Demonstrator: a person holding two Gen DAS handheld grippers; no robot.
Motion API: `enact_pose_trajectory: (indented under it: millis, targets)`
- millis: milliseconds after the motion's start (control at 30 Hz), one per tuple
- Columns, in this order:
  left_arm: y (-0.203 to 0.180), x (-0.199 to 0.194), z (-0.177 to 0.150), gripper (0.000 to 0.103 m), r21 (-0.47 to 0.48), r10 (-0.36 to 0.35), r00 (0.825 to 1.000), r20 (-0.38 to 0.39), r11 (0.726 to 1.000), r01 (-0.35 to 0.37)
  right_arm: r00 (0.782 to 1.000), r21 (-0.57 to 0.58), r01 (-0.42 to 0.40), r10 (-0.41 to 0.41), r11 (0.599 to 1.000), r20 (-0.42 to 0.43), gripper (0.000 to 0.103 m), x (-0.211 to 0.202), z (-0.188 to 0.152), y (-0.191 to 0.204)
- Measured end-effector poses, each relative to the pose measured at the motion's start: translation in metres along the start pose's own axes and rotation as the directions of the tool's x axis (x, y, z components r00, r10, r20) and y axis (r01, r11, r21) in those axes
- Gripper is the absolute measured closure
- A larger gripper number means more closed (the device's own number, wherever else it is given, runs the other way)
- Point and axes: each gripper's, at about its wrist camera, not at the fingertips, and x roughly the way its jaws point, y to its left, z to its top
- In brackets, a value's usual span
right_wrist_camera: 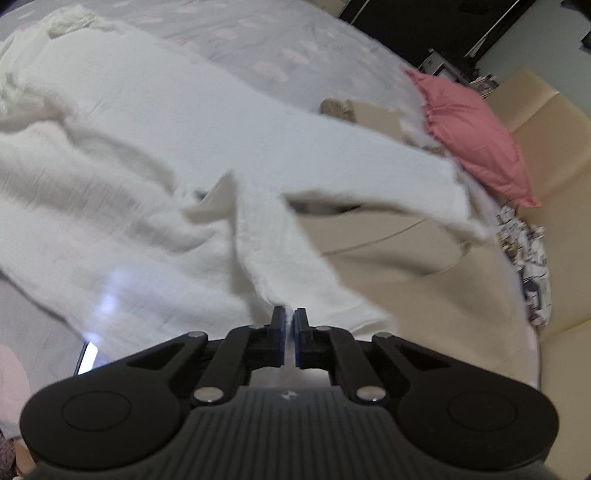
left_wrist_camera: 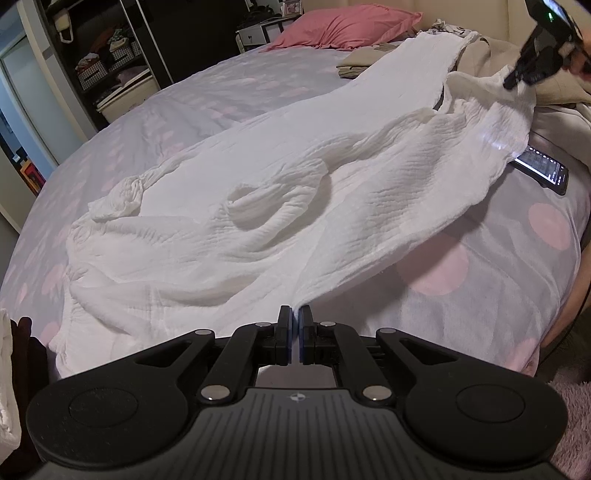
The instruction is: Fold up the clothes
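Bed (left_wrist_camera: 192, 107), lilac cover with pink spots, fills both views. White crinkled garment (left_wrist_camera: 280, 206) lies spread and rumpled across frame centre; not yet a neat fold.

Left claw (left_wrist_camera: 295, 314) clenched on its near edge, bottom centre. Right claw (right_wrist_camera: 289, 314) clenched on another edge, cloth lifted; seen upper right in left view.

Judged: spreading or carrying an edge over. Next move needs both edges kept taut and level.

Pink pillow (left_wrist_camera: 343, 27) top centre; phone (left_wrist_camera: 543, 170) at right, partly under cloth; shelving upper left.

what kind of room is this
Most likely a bedroom: a bed with a dotted sheet, a pink pillow at its head, and open shelves of clothes baskets beside it.
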Motion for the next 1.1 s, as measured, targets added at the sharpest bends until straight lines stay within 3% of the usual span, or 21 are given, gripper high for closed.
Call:
enact_pose_trajectory:
  millis: [267,567,700,900,1100]
  targets:
    - [0.000,0.001,-0.001,0.102,0.004,0.001,1.000,-0.007,1.000,0.000,0.990,0.064,0.132,-0.134,0.989,0.033,0.098,-0.004,0.043,-0.051]
    - [0.002,0.005,0.001,0.102,-0.003,0.004,1.000,-0.012,1.000,-0.004,0.984,0.113,0.177,-0.176,0.978,-0.019,0.096,0.036,0.061,-0.070]
    - [0.003,0.005,0.003,0.102,-0.005,0.005,1.000,-0.005,1.000,-0.005,0.986,0.135,0.165,-0.166,0.977,0.002,0.082,0.027,0.058,-0.074]
    - [0.008,-0.002,0.007,0.102,-0.019,0.010,1.000,0.026,1.000,-0.010,0.990,0.126,0.106,-0.116,0.986,0.074,0.076,-0.016,0.038,-0.060]
    - [0.024,-0.011,0.017,0.102,-0.091,-0.001,0.998,0.071,0.996,0.008,0.997,0.016,-0.007,0.006,1.000,0.072,0.075,-0.035,-0.002,-0.007]
